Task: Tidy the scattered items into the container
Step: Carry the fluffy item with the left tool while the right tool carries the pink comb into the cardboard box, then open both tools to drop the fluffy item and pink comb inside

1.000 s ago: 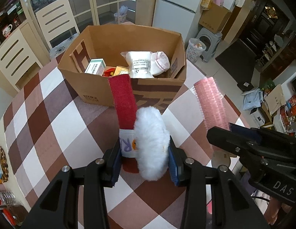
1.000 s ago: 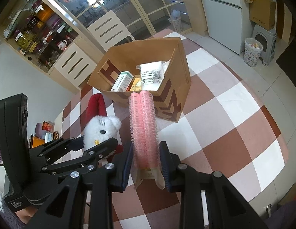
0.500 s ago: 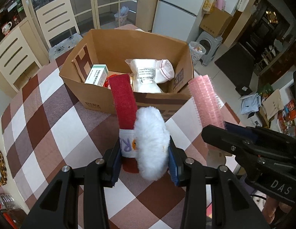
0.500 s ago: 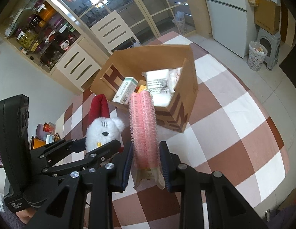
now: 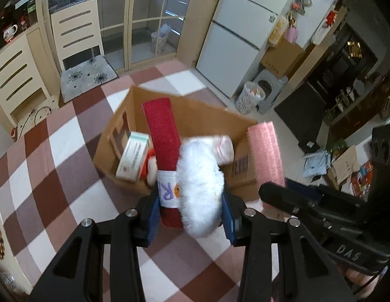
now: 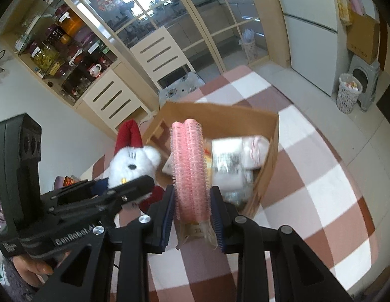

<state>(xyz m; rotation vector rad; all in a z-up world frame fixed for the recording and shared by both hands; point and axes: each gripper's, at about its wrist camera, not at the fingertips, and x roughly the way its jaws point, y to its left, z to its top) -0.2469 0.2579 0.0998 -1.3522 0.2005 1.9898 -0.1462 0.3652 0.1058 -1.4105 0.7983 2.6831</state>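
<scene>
A: Nearest to us, the left hand-held gripper is clamped on the plush cat, pads squeezing its white fur and the red hat poking forward past the fingertips. A soft toy, so a firm pinch makes sense.

B: And just to its right, the right hand-held gripper is clenched around the pink rollers, held low on the pack so the length sticks out ahead.

A: Both loads are off the checked tabletop, carried side by side.

B: Straight ahead of both sits the cardboard box, open-topped, with a small carton and a white packet inside it. I'd say both items hang about over its near wall, ready for dropping in.
</scene>
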